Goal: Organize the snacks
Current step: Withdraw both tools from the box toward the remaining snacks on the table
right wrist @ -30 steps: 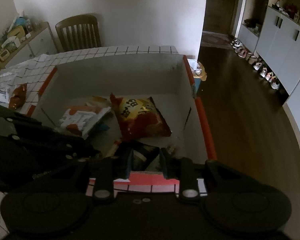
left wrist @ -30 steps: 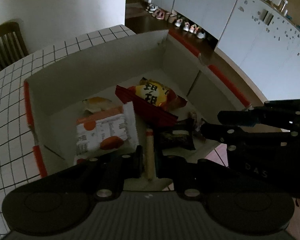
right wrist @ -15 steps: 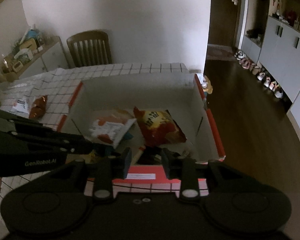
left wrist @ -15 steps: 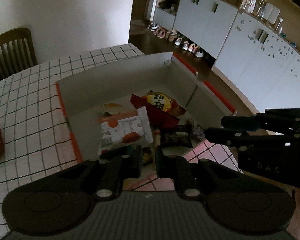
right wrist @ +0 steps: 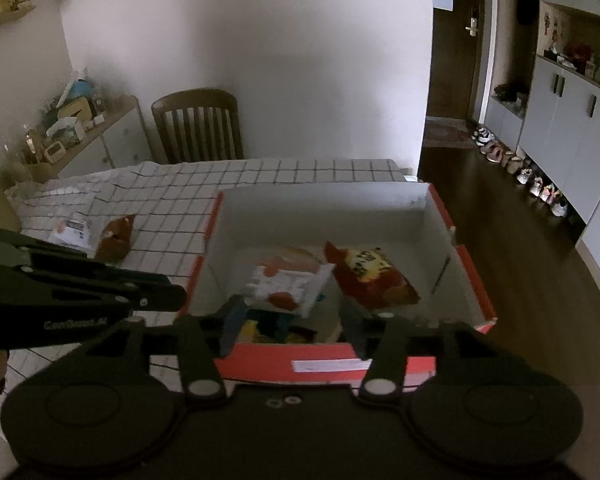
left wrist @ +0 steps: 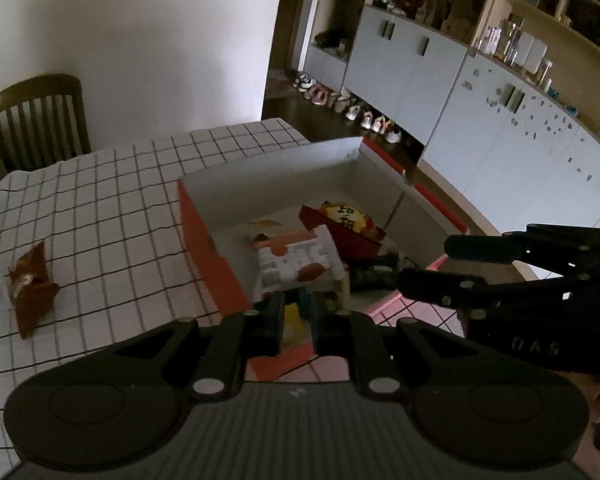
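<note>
An open red-and-white box (right wrist: 420, 216) (left wrist: 204, 220) stands on the checked table. It holds a white-and-orange packet (right wrist: 288, 284) (left wrist: 300, 260), a red-and-yellow chip bag (right wrist: 372, 272) (left wrist: 344, 220) and dark packets (left wrist: 376, 274) near the front wall. A brown snack bag (left wrist: 32, 284) (right wrist: 116, 236) and a white packet (right wrist: 72, 230) lie on the table left of the box. My left gripper (left wrist: 298, 316) is above the box's near edge, its fingers a narrow gap apart and empty. My right gripper (right wrist: 290, 326) is open wide and empty over the box's front wall.
A wooden chair (right wrist: 198, 126) stands behind the table (left wrist: 100, 200). A sideboard with clutter (right wrist: 72, 128) is at the far left. White cabinets (left wrist: 500, 128) and a row of shoes (left wrist: 352, 110) line the dark floor on the right.
Both grippers have pulled up and back from inside the box. The right gripper's fingers have spread wider. More of the table and the brown bag shows.
</note>
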`<action>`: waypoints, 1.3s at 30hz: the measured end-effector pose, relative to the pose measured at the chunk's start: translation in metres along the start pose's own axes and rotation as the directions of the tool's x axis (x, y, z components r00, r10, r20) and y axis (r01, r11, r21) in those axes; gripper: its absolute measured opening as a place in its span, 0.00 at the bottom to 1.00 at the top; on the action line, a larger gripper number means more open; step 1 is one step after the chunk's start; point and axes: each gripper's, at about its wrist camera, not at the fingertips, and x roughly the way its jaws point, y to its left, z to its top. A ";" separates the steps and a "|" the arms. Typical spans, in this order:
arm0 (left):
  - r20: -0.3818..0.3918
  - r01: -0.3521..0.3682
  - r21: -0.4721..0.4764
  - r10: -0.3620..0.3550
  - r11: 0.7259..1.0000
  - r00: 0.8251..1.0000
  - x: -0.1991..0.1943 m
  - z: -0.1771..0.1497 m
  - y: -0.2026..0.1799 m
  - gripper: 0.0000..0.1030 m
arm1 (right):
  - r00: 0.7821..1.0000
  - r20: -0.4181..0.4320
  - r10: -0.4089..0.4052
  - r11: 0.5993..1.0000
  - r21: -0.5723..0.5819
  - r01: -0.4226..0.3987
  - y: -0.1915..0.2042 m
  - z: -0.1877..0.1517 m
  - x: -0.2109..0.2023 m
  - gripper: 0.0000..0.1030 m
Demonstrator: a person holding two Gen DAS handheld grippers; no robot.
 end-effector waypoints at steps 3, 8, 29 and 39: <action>0.017 0.006 -0.001 -0.006 1.000 1.000 -0.014 -0.004 0.014 0.12 | 1.000 0.009 0.001 1.000 -0.001 -0.001 0.017 0.002 -0.001 0.61; 0.036 0.014 -0.005 -0.014 1.000 0.999 -0.035 -0.011 0.042 0.12 | 1.000 0.023 0.004 1.000 0.003 -0.004 0.047 0.006 -0.001 0.69; 0.143 -0.066 -0.143 0.087 0.988 0.986 -0.094 -0.045 0.198 0.81 | 0.997 0.040 0.062 0.997 -0.037 -0.061 0.181 0.031 0.024 0.96; 0.164 -0.165 -0.249 0.209 0.954 0.964 -0.085 -0.042 0.275 0.97 | 0.996 0.038 0.078 0.994 -0.077 -0.075 0.229 0.046 0.061 1.00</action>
